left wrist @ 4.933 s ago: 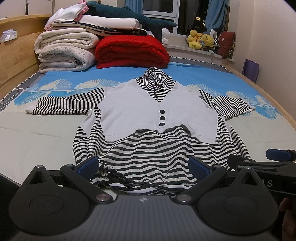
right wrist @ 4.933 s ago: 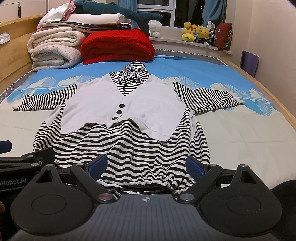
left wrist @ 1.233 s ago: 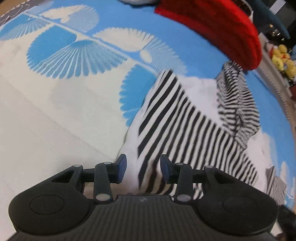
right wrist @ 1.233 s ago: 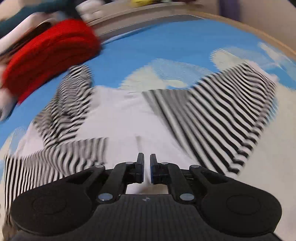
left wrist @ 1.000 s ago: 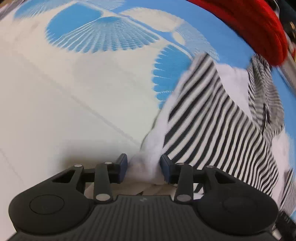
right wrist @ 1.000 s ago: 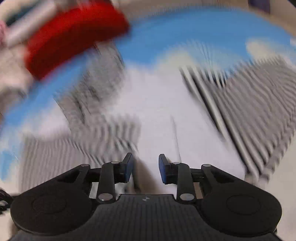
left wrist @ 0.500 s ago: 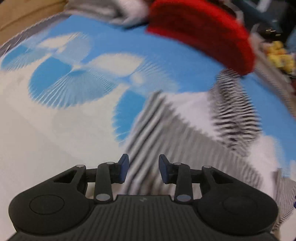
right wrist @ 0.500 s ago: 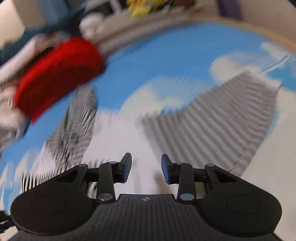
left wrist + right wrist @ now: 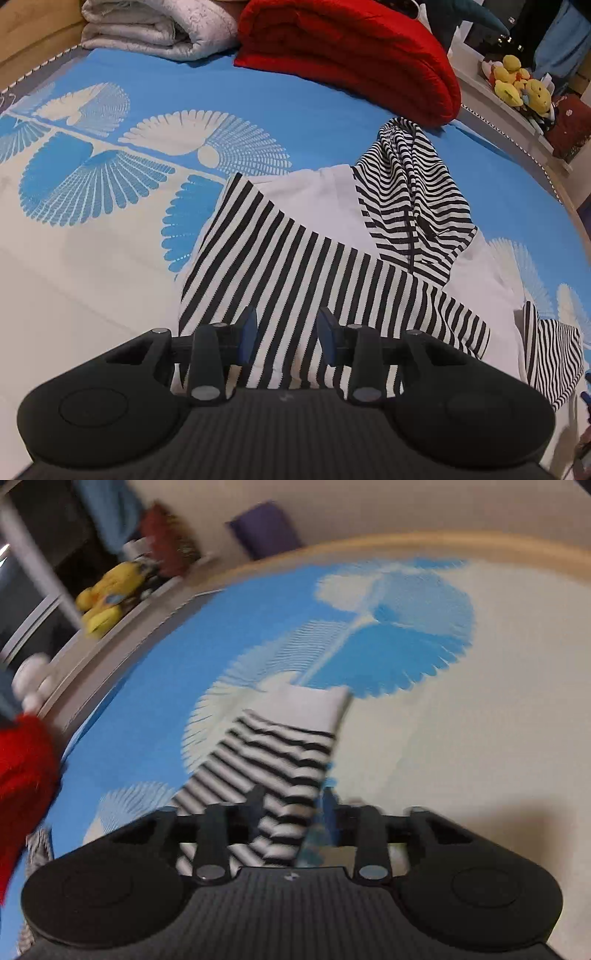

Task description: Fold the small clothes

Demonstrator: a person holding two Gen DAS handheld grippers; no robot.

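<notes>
Hoodie (image 9: 332,229): hood seemingly toward blanket (image 9: 351,48)

Left gripper (image 9: 284,341): matte black body showing ribbed top plate, two rounded housings each bearing a shallow circular recess, two linkage arms with silver pivot screws, blue pads (image 9: 248,339) lining the fingers, a small pale mark sitting at centre. Right gripper (image 9: 291,814): same black ribbed build showing, silver screws gleaming, small white logo at centre; finger detail blurring out

Bedroom; bed (image 9: 92,258), folded blankets (image 9: 347,55), plush toys (image 9: 517,85)
</notes>
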